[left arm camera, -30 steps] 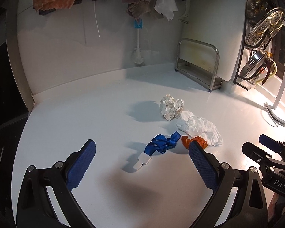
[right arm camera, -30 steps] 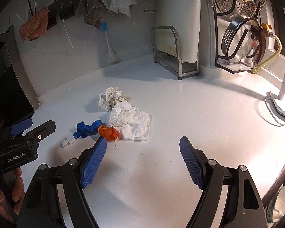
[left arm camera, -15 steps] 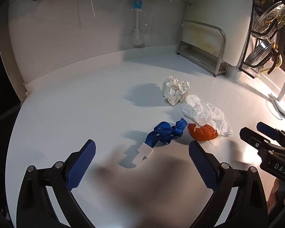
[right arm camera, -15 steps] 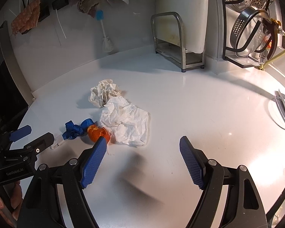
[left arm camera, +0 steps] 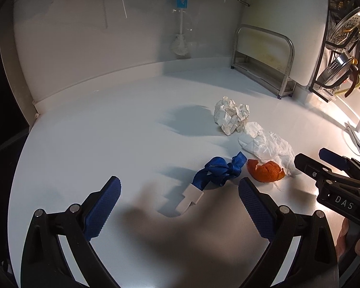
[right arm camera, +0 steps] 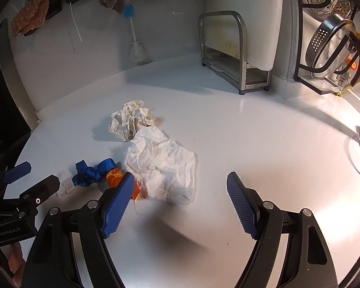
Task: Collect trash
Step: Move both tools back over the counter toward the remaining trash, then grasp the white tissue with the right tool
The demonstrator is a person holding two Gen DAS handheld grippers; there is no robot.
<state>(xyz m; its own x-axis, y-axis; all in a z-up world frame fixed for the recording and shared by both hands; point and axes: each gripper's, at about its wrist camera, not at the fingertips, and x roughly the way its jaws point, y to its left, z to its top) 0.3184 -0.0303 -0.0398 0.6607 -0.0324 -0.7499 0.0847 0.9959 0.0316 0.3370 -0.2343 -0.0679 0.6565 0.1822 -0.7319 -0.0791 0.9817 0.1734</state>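
On the white counter [right arm camera: 263, 148], trash sits mid-surface, bare room around.
Both my left gripper [left arm camera: 178, 195] and right gripper [right arm camera: 181, 189] hover with jaws spread over the blue ribbon [left arm camera: 217, 171] and tissue [right arm camera: 163, 165].

Paper ball [left arm camera: 231, 117] behind tissue [left arm camera: 267, 145], touching

Two low fisheye wrist views, side by side, facing the backsplash, sharing the counter [left arm camera: 108, 124] trash pile

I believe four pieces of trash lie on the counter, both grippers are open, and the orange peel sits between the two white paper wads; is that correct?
Nearly. In the left wrist view the orange peel sits between the blue strap and the white tissue, not between the wads; the crumpled paper ball lies beyond. The rest holds.
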